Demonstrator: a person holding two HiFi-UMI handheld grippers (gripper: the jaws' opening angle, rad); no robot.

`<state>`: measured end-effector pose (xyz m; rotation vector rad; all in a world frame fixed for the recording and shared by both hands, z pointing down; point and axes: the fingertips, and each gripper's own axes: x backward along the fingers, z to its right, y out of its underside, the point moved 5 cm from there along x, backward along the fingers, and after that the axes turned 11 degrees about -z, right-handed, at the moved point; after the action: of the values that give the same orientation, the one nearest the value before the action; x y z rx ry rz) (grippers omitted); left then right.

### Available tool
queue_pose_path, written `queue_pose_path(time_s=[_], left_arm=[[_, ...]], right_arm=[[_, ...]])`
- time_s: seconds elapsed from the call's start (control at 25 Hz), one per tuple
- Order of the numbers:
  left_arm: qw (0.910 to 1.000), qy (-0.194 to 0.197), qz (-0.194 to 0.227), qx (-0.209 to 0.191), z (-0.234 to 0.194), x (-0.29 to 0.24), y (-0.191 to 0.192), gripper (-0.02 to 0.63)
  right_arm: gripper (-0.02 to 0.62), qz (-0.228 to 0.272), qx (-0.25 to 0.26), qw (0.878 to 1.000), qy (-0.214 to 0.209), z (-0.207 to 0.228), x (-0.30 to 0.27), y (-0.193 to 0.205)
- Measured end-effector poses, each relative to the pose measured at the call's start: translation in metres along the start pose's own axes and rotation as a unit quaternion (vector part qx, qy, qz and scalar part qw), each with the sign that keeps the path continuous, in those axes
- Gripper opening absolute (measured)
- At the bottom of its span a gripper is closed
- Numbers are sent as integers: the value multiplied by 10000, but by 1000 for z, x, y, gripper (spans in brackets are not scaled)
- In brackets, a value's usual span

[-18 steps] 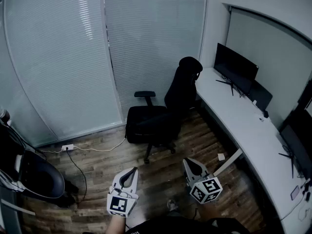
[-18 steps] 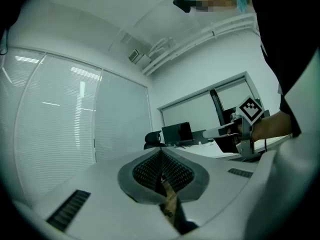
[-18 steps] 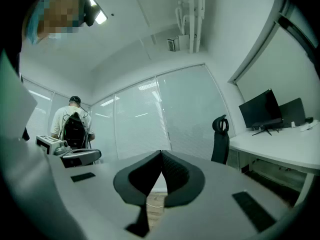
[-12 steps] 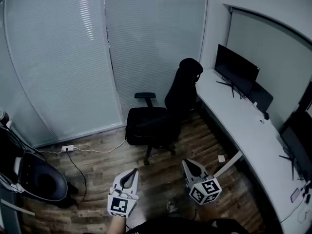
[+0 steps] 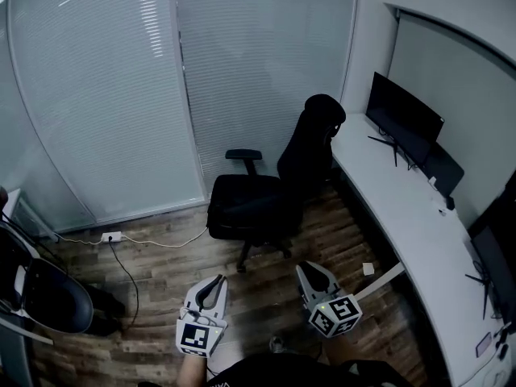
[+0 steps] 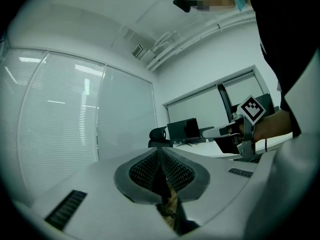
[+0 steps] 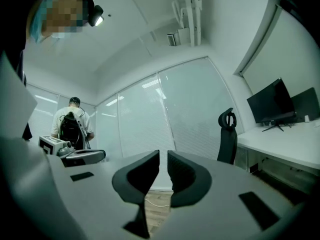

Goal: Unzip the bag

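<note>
No bag lies within reach in the head view. In the right gripper view a person stands far off at the left with a black backpack (image 7: 71, 129) on the back. My left gripper (image 5: 215, 281) is held low over the wooden floor, shut with nothing between its jaws; its own view (image 6: 161, 152) shows the pads meeting. My right gripper (image 5: 305, 268) hangs beside it, about a hand's width to the right, also shut and empty (image 7: 163, 157). Each gripper shows in the other's view: the right gripper (image 6: 223, 131) and the left gripper (image 7: 83, 155).
A black office chair (image 5: 270, 196) stands ahead on the wooden floor (image 5: 161, 264). A long white desk (image 5: 403, 216) with monitors (image 5: 403, 119) runs along the right. Blinds (image 5: 105, 95) cover the glass wall behind. A dark chair or stand (image 5: 48, 297) sits at the left, with a white cable (image 5: 113, 237).
The head view has drifted a little, so the chair and desk sit slightly further right. Both grippers stay shut and hold nearly the same place.
</note>
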<state>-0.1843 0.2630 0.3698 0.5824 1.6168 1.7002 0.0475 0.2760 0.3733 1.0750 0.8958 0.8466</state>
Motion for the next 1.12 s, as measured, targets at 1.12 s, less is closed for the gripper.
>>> queue_pose_path(time_s=[1.12], left_arm=[[9937,269,-1086,-106,-147,-165,78,246]], right_arm=[[156,-966,-422,9940,-296,75,-210,26]])
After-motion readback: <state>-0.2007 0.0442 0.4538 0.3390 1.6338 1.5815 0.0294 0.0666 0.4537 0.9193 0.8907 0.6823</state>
